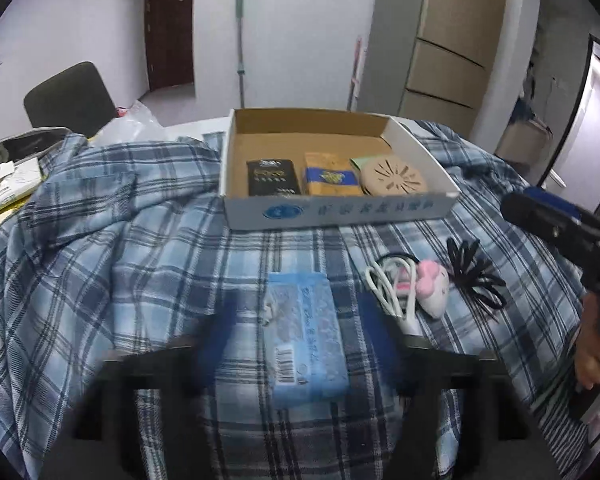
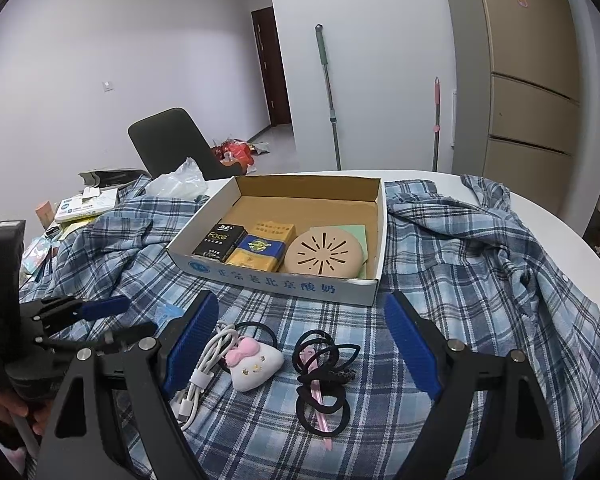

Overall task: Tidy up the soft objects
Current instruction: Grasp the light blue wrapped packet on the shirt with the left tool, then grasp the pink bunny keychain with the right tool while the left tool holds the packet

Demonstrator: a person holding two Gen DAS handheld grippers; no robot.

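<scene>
A white round surface (image 2: 540, 208) in a pale-walled room is draped with a blue plaid shirt (image 2: 480, 264). Nearest in the left wrist view, a light blue tissue pack (image 1: 308, 336) lies on the shirt between the blurred fingers of the left gripper (image 1: 300, 320), whose jaws stand apart and do not press it; the right wrist view shows only a sliver of that pack beside the left gripper. The right gripper (image 2: 300, 344) is spread wide over three small things on the shirt: one white cable (image 2: 204, 364), one white plush pouch with a pink bow (image 2: 256, 362), and one cluster of black hair ties (image 2: 324, 380) with a pink stick through it, visible only in the right view. Beyond stands one open cardboard box (image 2: 284, 284) holding one black tissue pack (image 2: 220, 242), one yellow tissue pack (image 2: 262, 250) and one round tan pad (image 2: 324, 256) lying on a green sheet. Farther back are one dark chair (image 2: 168, 140), two upright poles against the wall, and a tall cabinet.
</scene>
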